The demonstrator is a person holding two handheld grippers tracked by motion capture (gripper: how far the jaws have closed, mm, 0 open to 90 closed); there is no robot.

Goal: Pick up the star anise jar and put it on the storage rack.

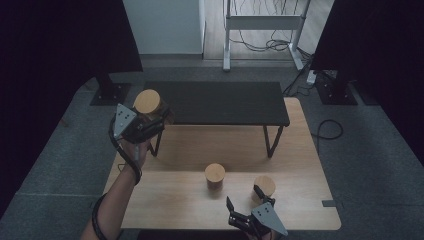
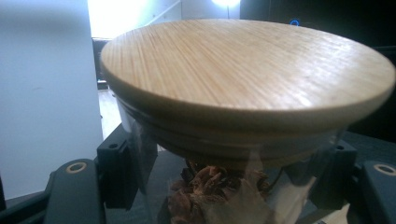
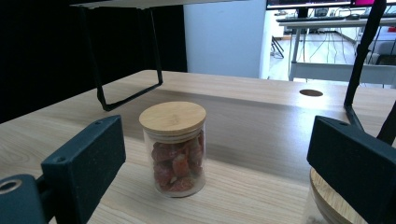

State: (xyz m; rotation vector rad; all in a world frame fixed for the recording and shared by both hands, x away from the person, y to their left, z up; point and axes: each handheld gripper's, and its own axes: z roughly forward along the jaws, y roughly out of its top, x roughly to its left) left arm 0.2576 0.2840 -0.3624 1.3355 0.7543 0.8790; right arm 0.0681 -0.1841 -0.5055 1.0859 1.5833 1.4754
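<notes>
My left gripper (image 1: 151, 119) is shut on a glass jar with a round wooden lid (image 1: 148, 102), lifted beside the left end of the black shelf (image 1: 220, 102). In the left gripper view the lid (image 2: 243, 70) looms close, and the glass body with brown dried pieces (image 2: 210, 196) sits between the two jaws. A second jar (image 1: 215, 176) stands mid-table; it holds red dried fruit (image 3: 173, 149). A third jar (image 1: 264, 185) stands to its right, its lid (image 3: 327, 203) partly hidden behind my right jaw. My right gripper (image 1: 243, 198) hovers open at the front edge, between these two jars and touching neither.
The black shelf stands on thin metal legs (image 1: 270, 142) on the far half of the wooden table (image 1: 175, 205). A white desk frame with cables (image 1: 262, 30) and dark curtains stand behind. A round hole (image 3: 311, 92) marks the tabletop.
</notes>
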